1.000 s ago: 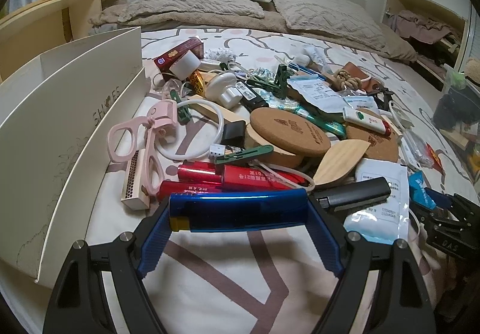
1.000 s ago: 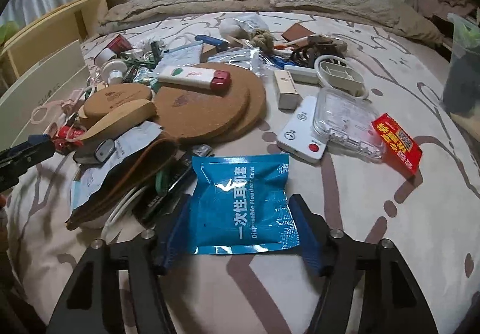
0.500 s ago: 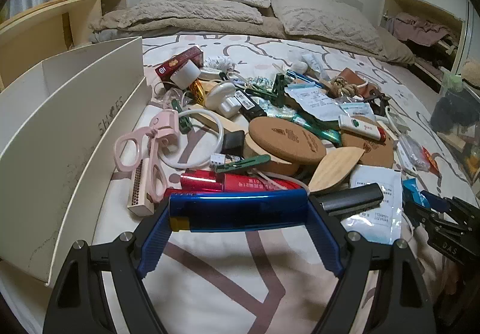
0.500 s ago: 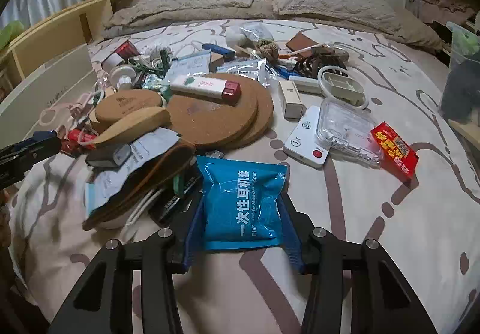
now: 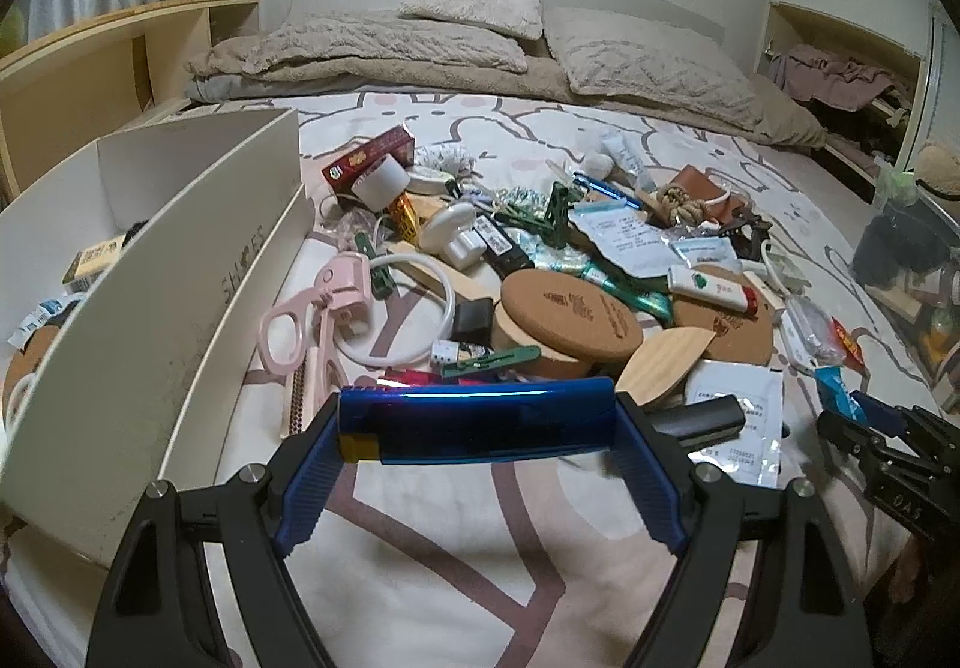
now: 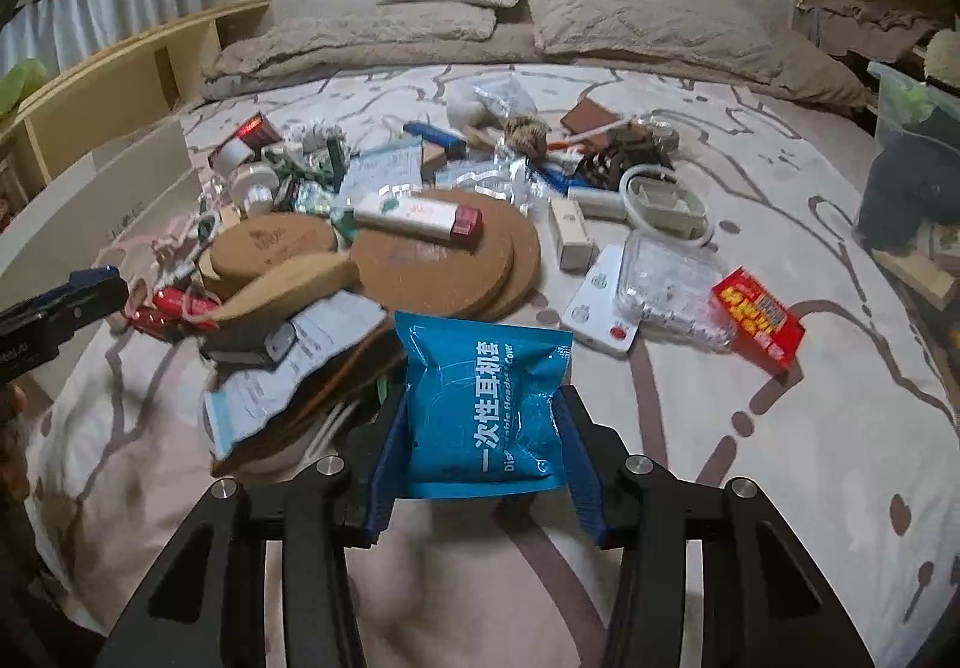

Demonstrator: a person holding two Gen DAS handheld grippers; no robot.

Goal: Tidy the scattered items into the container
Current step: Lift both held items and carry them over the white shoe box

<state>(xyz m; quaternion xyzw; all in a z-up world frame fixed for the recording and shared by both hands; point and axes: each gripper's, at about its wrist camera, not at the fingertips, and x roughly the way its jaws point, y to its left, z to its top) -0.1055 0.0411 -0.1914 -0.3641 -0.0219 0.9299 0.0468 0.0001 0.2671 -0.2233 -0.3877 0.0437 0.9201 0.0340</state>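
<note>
My left gripper (image 5: pixel 477 422) is shut on a shiny blue bar-shaped item (image 5: pixel 480 419) and holds it crosswise above the bedspread. The white cardboard box (image 5: pixel 150 272), the container, stands to its left with a few items inside. My right gripper (image 6: pixel 483 416) is shut on a blue plastic packet (image 6: pixel 486 404) with white print, lifted off the bed. A pile of scattered items lies ahead: cork coasters (image 6: pixel 444 260), pink scissors (image 5: pixel 312 314), a white ring (image 5: pixel 414 314), a red packet (image 6: pixel 759 317).
Pillows (image 5: pixel 474 2) and a folded blanket lie at the bed's far end. A wooden shelf (image 5: pixel 102 62) runs behind the box. A clear plastic case (image 6: pixel 672 278) and white device (image 6: pixel 600 302) lie to the right. The right gripper shows in the left wrist view (image 5: pixel 888 446).
The right gripper closed on the blue packet and lifted it. The left gripper rose and drew back with the blue bar, so the inside of the box now shows.
</note>
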